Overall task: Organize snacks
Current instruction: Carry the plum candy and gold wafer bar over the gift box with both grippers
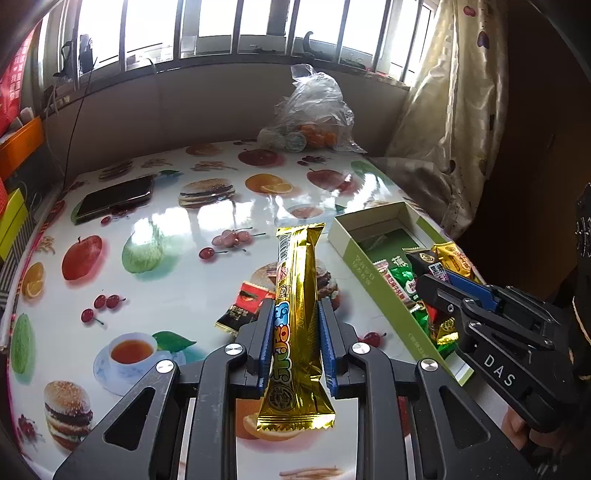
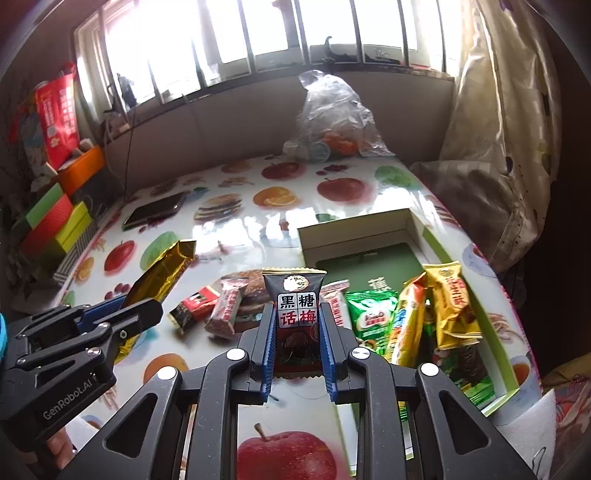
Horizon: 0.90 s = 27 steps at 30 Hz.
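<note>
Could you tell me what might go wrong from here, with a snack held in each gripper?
The long gold bar is clamped only around its middle by the left gripper, so it could swing or slip. The green box is already crowded near its front, so the black plum packet in the right gripper might perch on others.

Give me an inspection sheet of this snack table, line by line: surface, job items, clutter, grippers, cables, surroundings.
Surface: glossy fruit-print tablecloth, glare from the window.
Job's things: open green box partly filled with wrapped snacks; two loose snacks on the cloth, a red-black packet and a pink bar.
Clutter: phone lying flat; clear plastic bag at the far edge.
Grippers: left hand-held gripper shut on a long gold bar; right hand-held gripper shut on a dark plum-candy packet, both off the table.
Cables: thin dark cable hanging down the far wall.
Surroundings: barred window, patterned curtain, stacked coloured boxes.
</note>
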### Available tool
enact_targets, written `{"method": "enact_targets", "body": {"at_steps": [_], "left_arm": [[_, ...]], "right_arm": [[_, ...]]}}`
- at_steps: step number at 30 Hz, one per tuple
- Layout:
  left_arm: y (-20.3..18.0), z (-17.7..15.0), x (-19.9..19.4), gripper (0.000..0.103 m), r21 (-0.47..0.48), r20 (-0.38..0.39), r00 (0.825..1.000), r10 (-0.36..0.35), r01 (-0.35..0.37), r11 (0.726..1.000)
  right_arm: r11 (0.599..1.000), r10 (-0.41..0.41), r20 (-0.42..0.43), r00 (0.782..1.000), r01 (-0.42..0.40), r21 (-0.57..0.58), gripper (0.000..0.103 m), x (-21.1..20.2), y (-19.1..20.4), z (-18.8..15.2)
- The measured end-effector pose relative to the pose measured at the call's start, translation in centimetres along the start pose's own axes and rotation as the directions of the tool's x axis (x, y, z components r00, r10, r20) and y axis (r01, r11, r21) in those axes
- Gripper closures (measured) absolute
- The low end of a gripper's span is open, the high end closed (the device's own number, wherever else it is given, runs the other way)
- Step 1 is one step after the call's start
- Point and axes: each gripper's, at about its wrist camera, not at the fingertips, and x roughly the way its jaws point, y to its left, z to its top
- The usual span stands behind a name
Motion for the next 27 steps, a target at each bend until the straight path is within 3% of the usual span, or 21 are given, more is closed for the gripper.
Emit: {"method": "enact_targets", "body": {"at_steps": [27], "left_arm": [[-7.4,2.1,3.1,0.079,0.058,-0.046,0.989,-0.139,0.142,0.988]], "right_arm": [[0.992,-0.109,0.008,0.994,0.108,0.061,0.082,-1.4,-7.7,1.4]]}}
